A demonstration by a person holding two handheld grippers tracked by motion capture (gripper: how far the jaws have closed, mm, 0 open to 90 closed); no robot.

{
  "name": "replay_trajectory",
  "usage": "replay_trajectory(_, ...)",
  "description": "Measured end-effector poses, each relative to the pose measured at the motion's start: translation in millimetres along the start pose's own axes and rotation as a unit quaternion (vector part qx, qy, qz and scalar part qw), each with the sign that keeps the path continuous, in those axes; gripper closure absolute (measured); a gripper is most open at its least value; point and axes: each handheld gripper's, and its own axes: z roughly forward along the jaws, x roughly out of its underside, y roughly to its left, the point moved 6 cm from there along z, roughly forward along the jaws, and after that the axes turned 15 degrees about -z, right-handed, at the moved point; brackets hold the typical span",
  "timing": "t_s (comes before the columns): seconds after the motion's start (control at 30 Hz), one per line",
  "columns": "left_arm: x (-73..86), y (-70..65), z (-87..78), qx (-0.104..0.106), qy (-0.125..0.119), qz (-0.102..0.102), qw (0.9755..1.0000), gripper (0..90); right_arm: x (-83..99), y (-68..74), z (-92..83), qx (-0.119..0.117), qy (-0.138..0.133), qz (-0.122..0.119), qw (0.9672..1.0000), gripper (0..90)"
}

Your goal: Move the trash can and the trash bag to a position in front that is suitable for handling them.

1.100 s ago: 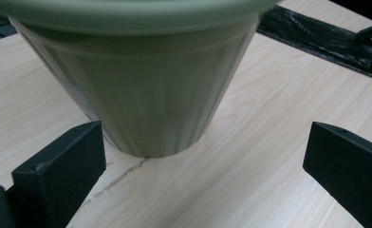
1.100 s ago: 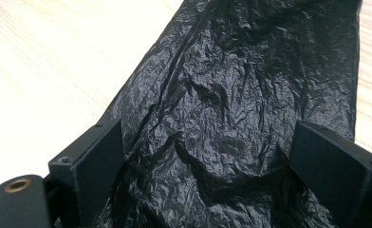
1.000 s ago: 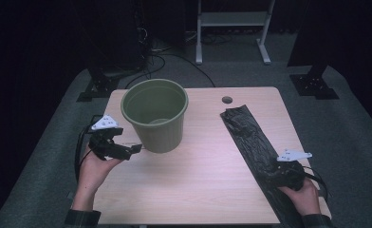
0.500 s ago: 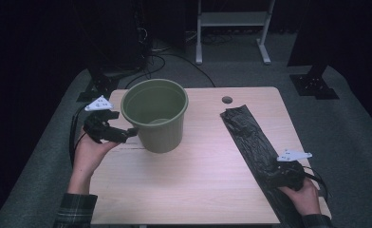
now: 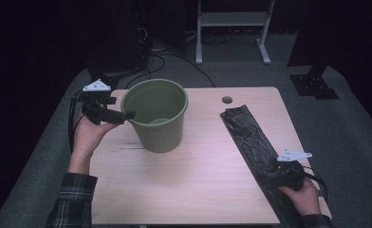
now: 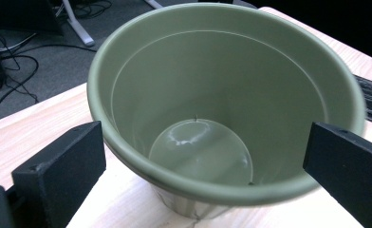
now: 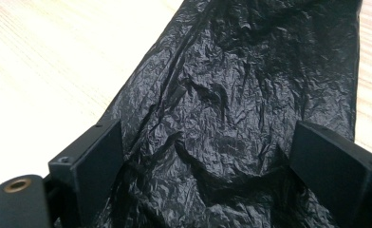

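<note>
left gripper: jaws spread wide, tips at the rim of the green bucket | right gripper: jaws apart over the black bag | table

Dark room, grey carpet, white stand behind the wooden table

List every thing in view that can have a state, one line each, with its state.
green bucket: upright on the table, empty, no liner.
black bag: lying flat and crumpled along the table's right side, not opened out.
left gripper: open, jaws apart beside the bucket's rim.
right gripper: open, jaws spread over the bag's near end.
table: bare light wood between bucket and bag.
</note>
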Motion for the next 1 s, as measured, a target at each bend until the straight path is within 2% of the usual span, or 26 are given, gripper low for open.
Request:
replay_trajectory(0.13, -0.4, 8.0, 10.1, -0.001, 0.006, -0.01, 0.9999, 0.0, -0.1, -0.2, 0.0, 0.0, -0.001, -0.001, 1.0, 9.7)
replay_trajectory(0.3, 2.0, 12.5, 22.4, -0.002, 0.02, -0.01, 0.9997, 0.0, 0.0, 0.0, 0.0, 0.0, 0.0, 0.0, 1.0, 9.7)
replay_trajectory(0.4, 4.1, 14.0, 30.6, -0.013, 0.033, -0.007, 0.9994, 0.0, 0.0, -0.1, 0.0, -0.001, 0.0, 0.0, 1.0, 9.7)
replay_trajectory(0.5, 5.6, 15.5, 34.5, -0.024, 0.03, -0.007, 0.9992, 0.0, 0.0, -0.1, 0.0, -0.001, 0.0, -0.001, 1.0, 9.7)
replay_trajectory(0.67, 12.4, 20.7, 39.6, -0.021, 0.037, -0.016, 0.999, 0.0, 0.0, 0.0, 0.0, -0.001, 0.0, 0.0, 1.0, 9.7)
replay_trajectory(0.7, 13.3, 20.3, 40.3, -0.013, 0.035, -0.021, 0.9991, 0.0, 0.0, -0.1, 0.0, -0.001, 0.0, 0.0, 1.0, 9.7)
replay_trajectory(0.77, 14.2, 19.8, 40.5, -0.013, 0.033, -0.023, 0.9991, 0.0, 0.0, -0.1, 0.0, -0.001, 0.0, 0.0, 1.0, 9.7)
replay_trajectory(0.83, 14.4, 18.6, 40.8, -0.018, 0.035, -0.021, 0.999, 0.0, 0.0, -0.1, 0.0, -0.001, 0.0, 0.0, 1.0, 9.7)
replay_trajectory(1.0, 15.7, 11.2, 42.1, -0.012, 0.04, -0.015, 0.999, 0.0, 0.0, -0.1, 0.0, -0.001, 0.0, -0.001, 1.0, 9.7)
